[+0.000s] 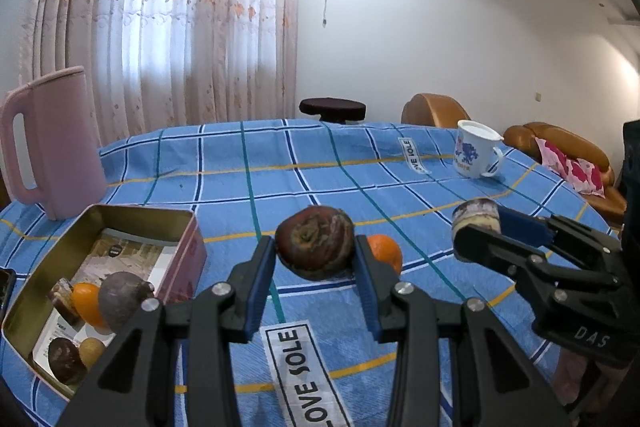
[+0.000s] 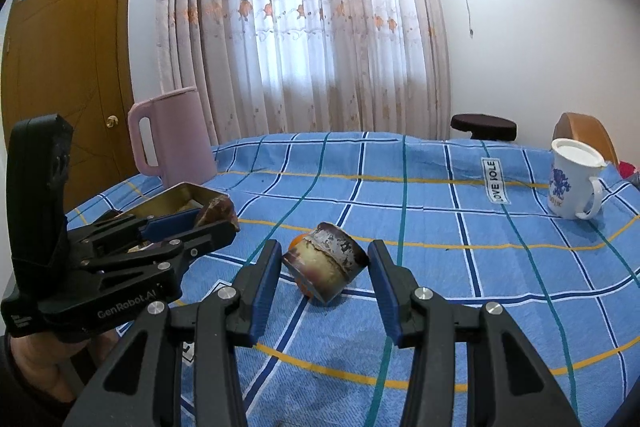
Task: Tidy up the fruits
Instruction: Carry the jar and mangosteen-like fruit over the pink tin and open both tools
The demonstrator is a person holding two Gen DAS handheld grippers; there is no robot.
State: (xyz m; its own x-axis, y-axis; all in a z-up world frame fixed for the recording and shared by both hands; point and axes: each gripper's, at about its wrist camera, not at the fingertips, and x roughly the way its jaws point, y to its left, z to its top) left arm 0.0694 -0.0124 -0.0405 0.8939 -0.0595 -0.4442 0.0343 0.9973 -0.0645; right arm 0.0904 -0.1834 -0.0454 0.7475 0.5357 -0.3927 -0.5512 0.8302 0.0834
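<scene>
Fruits split between my two tongs: left tongs (image 1: 316, 255) hold a wrinkled brown fruit (image 1: 315, 247) across its firm middle, right tongs (image 2: 324, 267) bracket, perhaps grip, a light cut piece (image 2: 326, 261), the tin (image 1: 48, 291) lying at nine o'clock

- R gripper (image 2: 322, 269): jaws flank a cut fruit chunk (image 2: 326, 263), pads apart from it.
- L gripper (image 2: 218, 223) at 9 o'clock, clamping brown fruit (image 2: 218, 211).
- Mug (image 2: 573, 183) at 2 o'clock.
</scene>
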